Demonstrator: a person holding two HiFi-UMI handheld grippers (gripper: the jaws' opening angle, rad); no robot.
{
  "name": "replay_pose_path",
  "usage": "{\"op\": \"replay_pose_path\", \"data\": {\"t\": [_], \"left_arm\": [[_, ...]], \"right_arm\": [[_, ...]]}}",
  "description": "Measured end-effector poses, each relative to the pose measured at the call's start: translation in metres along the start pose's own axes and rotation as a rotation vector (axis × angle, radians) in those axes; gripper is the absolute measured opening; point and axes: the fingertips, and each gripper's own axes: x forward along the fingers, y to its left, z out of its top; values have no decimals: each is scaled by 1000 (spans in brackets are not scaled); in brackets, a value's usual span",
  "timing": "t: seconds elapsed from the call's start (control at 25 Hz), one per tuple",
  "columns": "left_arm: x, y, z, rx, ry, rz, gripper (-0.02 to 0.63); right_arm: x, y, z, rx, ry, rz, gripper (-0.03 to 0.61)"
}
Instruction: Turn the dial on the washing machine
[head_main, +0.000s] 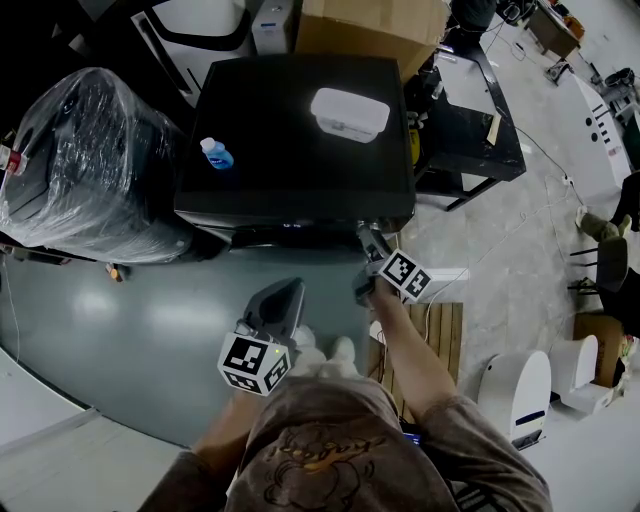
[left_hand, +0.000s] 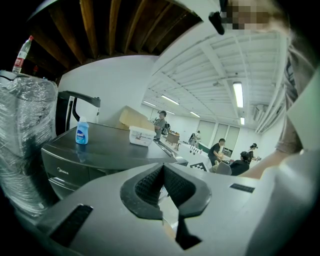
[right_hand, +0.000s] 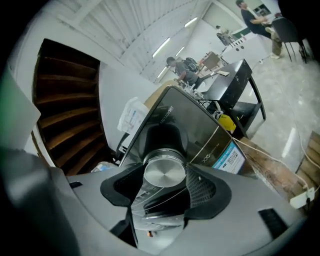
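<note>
Dial (right_hand: 164, 173) clasped by right fingers (right_hand: 202, 187) | left fingers (left_hand: 150, 186) closed, empty | bottle (head_main: 216, 154), box (head_main: 349, 112) on washer (head_main: 290, 175) | wrapped machine (head_main: 90, 165) beside

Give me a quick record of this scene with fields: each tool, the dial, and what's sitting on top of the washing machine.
Right tool: at the machine's front panel, jaws on either side of the dial, pads at its rim
Dial: round, silver, between the right tool's jaws
Left tool: jaws together, nothing between them, away from the machine near the person's body
Washing machine: dark, flat top
On top: blue bottle and white lidded container, well apart
Beside it: bulky plastic-wrapped object
</note>
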Motion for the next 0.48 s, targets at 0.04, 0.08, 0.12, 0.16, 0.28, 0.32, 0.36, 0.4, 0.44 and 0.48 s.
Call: {"op": "replay_pose_path", "data": {"t": [0.04, 0.08, 0.12, 0.16, 0.28, 0.32, 0.36, 0.4, 0.44, 0.48], "left_arm": [[0, -1, 0, 0, 0, 0, -8], [0, -1, 0, 0, 0, -1, -8], [0, -1, 0, 1, -1, -1, -8], [0, -1, 0, 1, -1, -1, -8], [-1, 0, -1, -1, 0, 0, -8], [-1, 0, -1, -1, 1, 0, -8], [-1, 0, -1, -2, 1, 0, -8], [-1, 0, -2, -2, 2, 0, -8], [-1, 0, -2, -3, 3, 0, -8], [-2, -1, -2, -4, 3, 0, -8]], "right_arm": [[0, -1, 1, 28, -8, 6, 256], [0, -1, 1, 49, -14, 12, 256], [0, -1, 1, 60, -19, 15, 256], [0, -2, 0, 62, -21, 17, 256], [0, 0, 1, 10, -12, 7, 256], [0, 1, 1, -27, -5, -1, 257], [0, 2, 1, -71, 4, -11, 258], [-1, 3, 1, -116, 11, -22, 259], [-1, 4, 2, -159, 18, -32, 262], [-2, 4, 2, -196, 25, -41, 264]]}}
